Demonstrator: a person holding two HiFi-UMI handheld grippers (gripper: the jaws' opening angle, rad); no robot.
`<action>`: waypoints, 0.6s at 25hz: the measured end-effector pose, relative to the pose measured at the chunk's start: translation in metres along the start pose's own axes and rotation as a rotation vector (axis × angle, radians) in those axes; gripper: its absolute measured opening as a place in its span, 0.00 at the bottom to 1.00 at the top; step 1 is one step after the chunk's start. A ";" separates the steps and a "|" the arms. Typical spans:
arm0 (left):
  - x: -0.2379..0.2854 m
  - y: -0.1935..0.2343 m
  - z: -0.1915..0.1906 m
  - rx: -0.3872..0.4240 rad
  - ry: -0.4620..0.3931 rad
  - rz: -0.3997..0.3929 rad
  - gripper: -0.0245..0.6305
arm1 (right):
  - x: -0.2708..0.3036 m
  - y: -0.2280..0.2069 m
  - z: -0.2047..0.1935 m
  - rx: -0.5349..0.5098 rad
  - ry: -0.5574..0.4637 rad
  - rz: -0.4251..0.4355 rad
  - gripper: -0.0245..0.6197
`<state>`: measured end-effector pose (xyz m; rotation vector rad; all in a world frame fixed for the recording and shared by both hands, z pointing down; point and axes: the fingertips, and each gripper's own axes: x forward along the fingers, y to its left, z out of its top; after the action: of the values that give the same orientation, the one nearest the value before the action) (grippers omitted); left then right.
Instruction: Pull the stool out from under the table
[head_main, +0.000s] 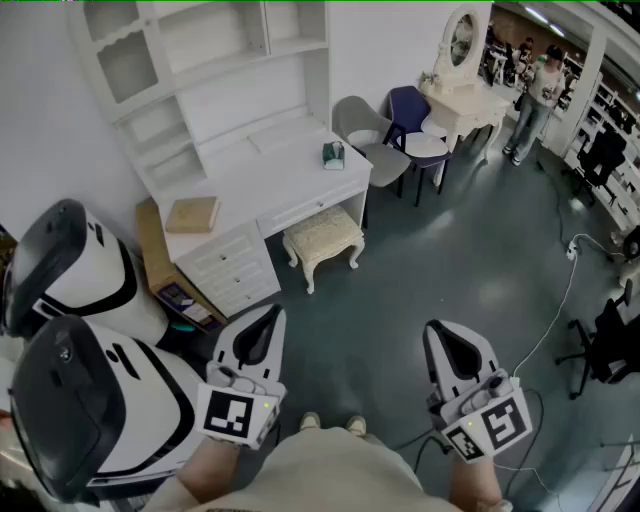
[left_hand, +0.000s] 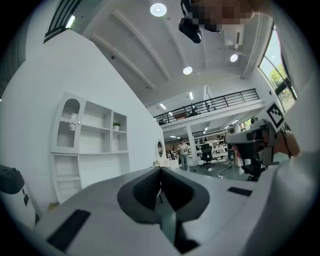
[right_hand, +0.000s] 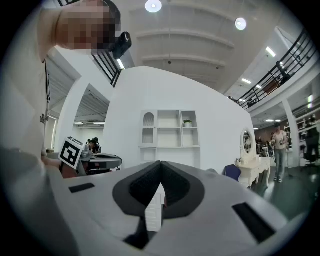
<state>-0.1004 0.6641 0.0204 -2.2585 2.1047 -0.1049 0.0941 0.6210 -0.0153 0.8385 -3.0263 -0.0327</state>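
A cream upholstered stool (head_main: 323, 236) with carved white legs stands on the grey floor, its back part tucked under the white desk (head_main: 262, 172). My left gripper (head_main: 274, 313) is held low at the near left, shut and empty, well short of the stool. My right gripper (head_main: 435, 329) is at the near right, also shut with nothing in it. In the left gripper view the left gripper (left_hand: 160, 170) points toward the white shelves (left_hand: 90, 145). The right gripper (right_hand: 161, 163) in the right gripper view faces the shelf unit (right_hand: 169, 131).
Two large white-and-black rounded machines (head_main: 85, 395) crowd the near left. A cardboard box (head_main: 155, 250) stands beside the desk drawers. Grey and blue chairs (head_main: 395, 135) and a vanity table (head_main: 462, 100) stand farther right, with a person (head_main: 530, 100) beyond. Cables (head_main: 560, 300) trail across the floor.
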 end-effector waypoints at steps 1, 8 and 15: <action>0.002 -0.002 0.001 0.001 -0.001 0.000 0.07 | 0.000 -0.002 0.001 -0.005 -0.001 0.000 0.07; 0.010 -0.015 0.001 0.004 0.006 0.011 0.07 | -0.006 -0.022 -0.003 0.040 -0.013 0.003 0.07; 0.017 -0.034 0.000 0.010 0.017 0.025 0.07 | -0.020 -0.040 -0.008 0.067 -0.029 0.017 0.07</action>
<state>-0.0650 0.6494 0.0234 -2.2335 2.1353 -0.1338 0.1317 0.5971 -0.0075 0.8232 -3.0772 0.0567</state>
